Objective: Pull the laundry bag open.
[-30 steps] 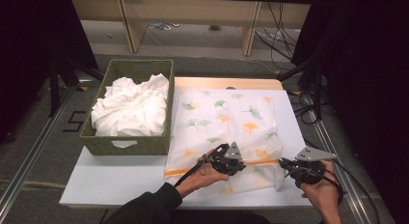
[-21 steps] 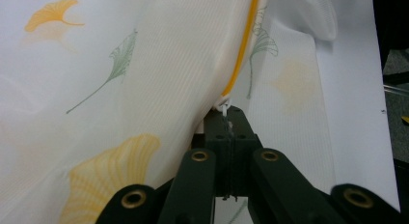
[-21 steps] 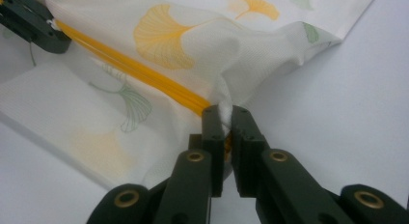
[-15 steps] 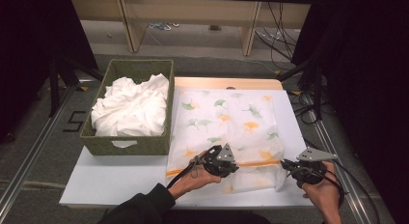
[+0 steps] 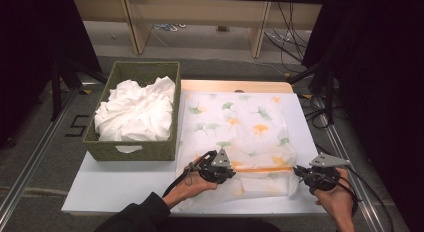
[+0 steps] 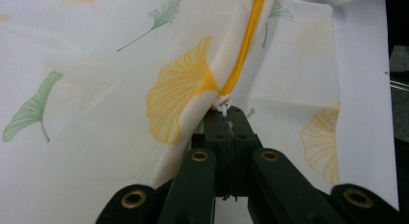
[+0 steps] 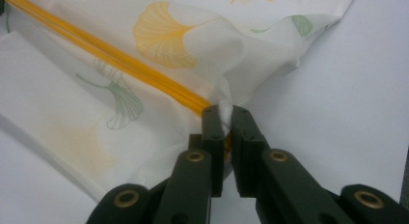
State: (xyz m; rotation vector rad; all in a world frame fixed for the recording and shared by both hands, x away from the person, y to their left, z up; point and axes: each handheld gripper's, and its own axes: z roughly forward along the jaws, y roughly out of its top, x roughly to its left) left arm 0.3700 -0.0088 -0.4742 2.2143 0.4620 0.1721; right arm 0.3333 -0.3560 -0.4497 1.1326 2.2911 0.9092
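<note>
Two black grippers work on a thin white fabric bag (image 5: 235,137) that lies flat on the white tabletop (image 5: 115,189), just right of a woven green basket (image 5: 135,151). The bag is a fine, slightly sheer mesh cloth printed with fan-shaped ginkgo leaves in yellow-orange and soft green, and a bright orange zipper (image 5: 260,169) runs as a straight band across its near end. In the left gripper view, the left gripper (image 6: 226,119) has its jaws pressed together on the small white zipper pull (image 6: 223,107) at the end of the orange band, with the cloth bulging up in a smooth fold beside it. In the right gripper view, the right gripper (image 7: 224,117) is clenched on a bunched tuft of the white cloth at the bag's edge, right where the orange zipper ends; the fabric puckers into soft creases around the pinch. In the high view the left gripper (image 5: 216,168) sits over the middle of the bag's near end, and the right gripper (image 5: 311,176) is at its right corner, with the zipper stretched between them. Rumpled white cloth (image 5: 135,112), heaped in soft folds, fills the rectangular basket.
</note>
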